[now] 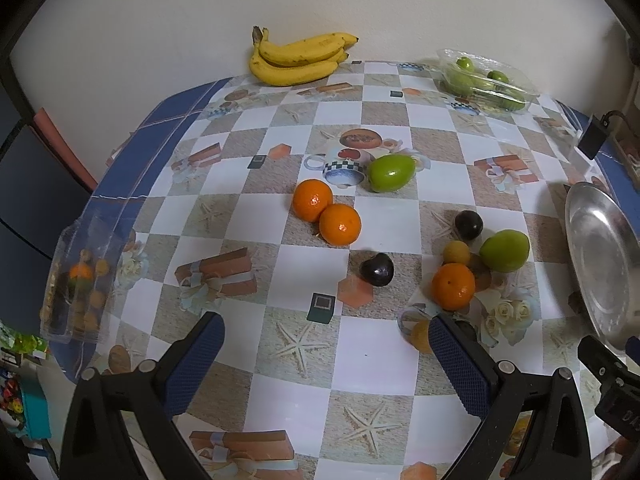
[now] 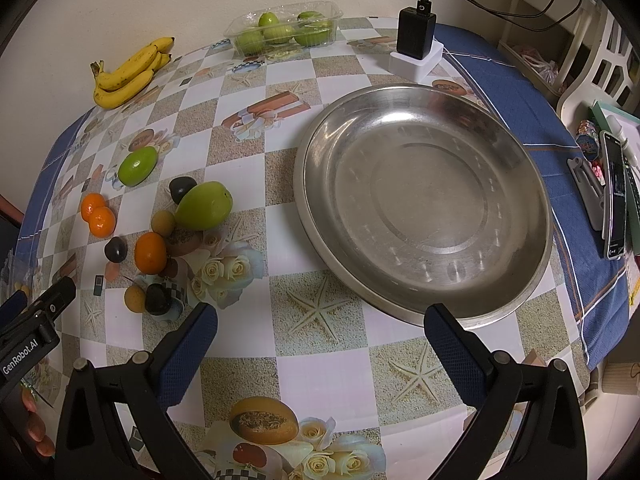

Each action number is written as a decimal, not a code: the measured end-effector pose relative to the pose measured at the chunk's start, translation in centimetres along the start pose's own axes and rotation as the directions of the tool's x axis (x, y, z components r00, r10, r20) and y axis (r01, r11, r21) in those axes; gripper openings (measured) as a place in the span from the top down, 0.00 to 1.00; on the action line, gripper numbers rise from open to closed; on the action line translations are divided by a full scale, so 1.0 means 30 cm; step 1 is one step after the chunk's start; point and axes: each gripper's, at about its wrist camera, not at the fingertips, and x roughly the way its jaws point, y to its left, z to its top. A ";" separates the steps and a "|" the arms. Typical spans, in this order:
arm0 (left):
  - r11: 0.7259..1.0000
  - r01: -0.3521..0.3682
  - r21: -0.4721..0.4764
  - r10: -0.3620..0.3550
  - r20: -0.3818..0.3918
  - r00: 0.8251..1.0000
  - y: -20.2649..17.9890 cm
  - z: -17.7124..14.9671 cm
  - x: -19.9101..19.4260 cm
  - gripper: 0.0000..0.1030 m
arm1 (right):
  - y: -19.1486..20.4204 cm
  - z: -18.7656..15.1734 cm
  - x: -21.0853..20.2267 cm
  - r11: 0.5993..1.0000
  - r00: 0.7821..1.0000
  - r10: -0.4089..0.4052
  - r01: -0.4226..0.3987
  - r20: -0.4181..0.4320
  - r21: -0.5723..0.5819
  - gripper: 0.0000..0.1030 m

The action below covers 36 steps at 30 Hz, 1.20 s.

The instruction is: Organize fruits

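Loose fruit lies on the patterned tablecloth: two oranges (image 1: 326, 212) side by side, a third orange (image 1: 453, 286), two green mangoes (image 1: 391, 173) (image 1: 505, 250), dark plums (image 1: 377, 269) (image 1: 468, 225) and a small tan fruit (image 1: 456, 252). A large empty steel plate (image 2: 424, 200) sits to their right. My left gripper (image 1: 326, 354) is open and empty, above the table in front of the fruit. My right gripper (image 2: 320, 338) is open and empty, just in front of the plate's near rim. In the right wrist view the fruit cluster (image 2: 204, 206) lies left of the plate.
A banana bunch (image 1: 298, 58) lies at the far edge by the wall. A clear tray of green fruit (image 1: 486, 80) stands at the back right. A clear box with small fruit (image 1: 78, 284) sits at the left edge. A black charger on a white block (image 2: 416, 40) stands behind the plate.
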 end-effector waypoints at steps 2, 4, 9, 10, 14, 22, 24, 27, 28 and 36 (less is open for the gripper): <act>1.000 -0.001 -0.004 0.001 0.000 1.000 0.001 0.000 0.001 0.00 | 0.000 0.000 0.001 1.000 1.000 0.000 0.000 0.000 0.000 0.00; 1.000 0.003 -0.005 -0.003 0.000 1.000 0.001 0.000 0.001 0.00 | 0.001 0.000 0.001 1.000 1.000 0.000 0.000 -0.001 0.000 0.00; 1.000 0.013 -0.011 -0.012 0.011 1.000 0.009 0.002 -0.001 0.00 | 0.002 0.000 0.003 1.000 1.000 -0.001 0.001 -0.001 0.000 0.00; 1.000 0.010 -0.011 -0.010 0.013 1.000 0.009 0.002 -0.001 0.00 | 0.003 0.000 0.003 1.000 1.000 -0.001 0.001 -0.001 0.000 0.00; 1.000 0.008 -0.009 -0.008 0.020 1.000 0.011 0.004 0.001 0.00 | 0.003 -0.002 0.001 1.000 1.000 -0.001 0.001 -0.002 -0.003 0.00; 1.000 0.019 -0.004 -0.018 0.036 0.999 0.015 0.005 -0.002 0.00 | 0.005 0.000 0.007 1.000 1.000 -0.001 0.001 -0.003 -0.003 0.00; 1.000 0.019 -0.001 -0.019 0.043 0.999 0.014 0.006 -0.004 0.00 | 0.006 0.003 0.008 1.000 1.000 -0.001 0.001 -0.002 -0.003 0.00; 1.000 0.022 0.003 -0.023 0.055 0.998 0.011 0.007 -0.009 0.00 | 0.007 0.002 0.009 1.000 1.000 -0.001 0.001 -0.002 -0.004 0.00; 1.000 0.025 0.004 -0.025 0.059 0.998 0.011 0.007 -0.010 0.00 | 0.007 0.001 0.008 1.000 1.000 0.000 0.000 -0.002 -0.005 0.00; 0.998 0.055 0.007 -0.056 0.061 0.997 0.007 0.005 -0.008 0.00 | 0.012 -0.002 0.012 1.000 1.000 0.002 -0.002 -0.006 -0.007 0.00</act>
